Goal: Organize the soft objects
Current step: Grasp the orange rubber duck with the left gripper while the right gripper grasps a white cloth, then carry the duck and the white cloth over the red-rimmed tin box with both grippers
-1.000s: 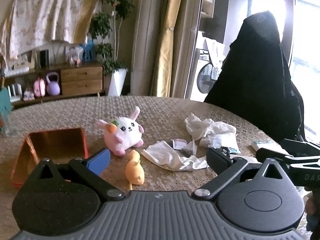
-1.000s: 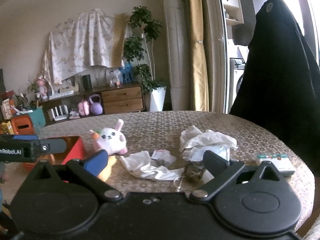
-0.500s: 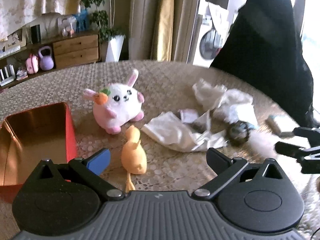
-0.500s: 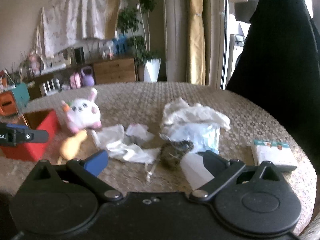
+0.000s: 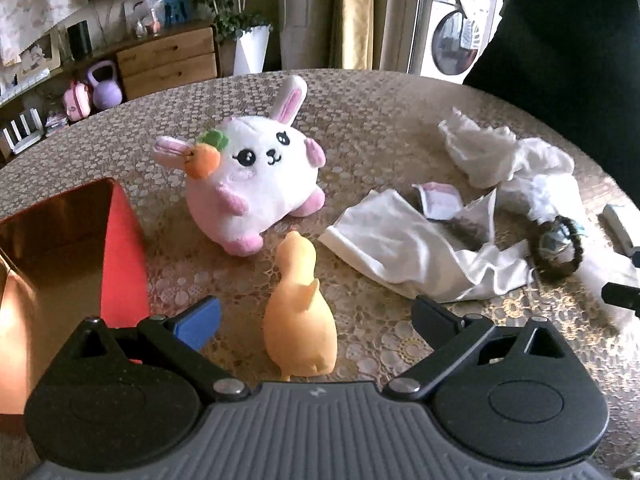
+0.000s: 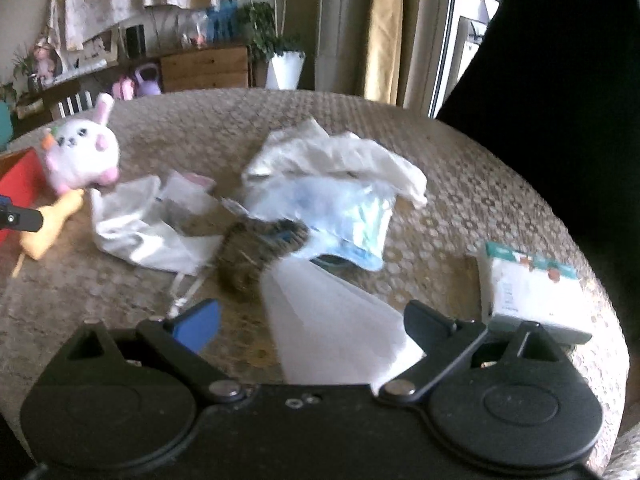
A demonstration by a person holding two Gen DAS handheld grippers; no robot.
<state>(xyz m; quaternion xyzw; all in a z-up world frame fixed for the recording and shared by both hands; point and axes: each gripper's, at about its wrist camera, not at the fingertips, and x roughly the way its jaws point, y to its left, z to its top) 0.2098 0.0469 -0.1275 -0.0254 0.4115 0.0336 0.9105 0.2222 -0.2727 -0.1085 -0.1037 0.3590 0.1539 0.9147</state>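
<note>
— Grippers first: how do they sit?

— The left gripper (image 5: pixel 316 316) is held low over the counter (image 5: pixel 380 104), fingers spread wide, with the orange duck toy (image 5: pixel 300 320) standing between them, touching neither. The right gripper (image 6: pixel 312 320) is also low and spread, a white paper sheet (image 6: pixel 332 320) lying between its fingers.

— Where are the soft things?

— The white bunny plush (image 5: pixel 256 176) sits just beyond the duck, beside the red box (image 5: pixel 120 248). A white cloth (image 5: pixel 400 248) lies to the right, a dark furry scrunchie (image 6: pixel 256 256) near it, and crumpled white fabric (image 6: pixel 332 156) farther back.

— Changed from a second ago?

— Both grippers have come forward and down. The duck, then ahead of the left fingers, now stands between them; the scrunchie looms closer to the right one. Nothing on the counter has shifted.
</note>
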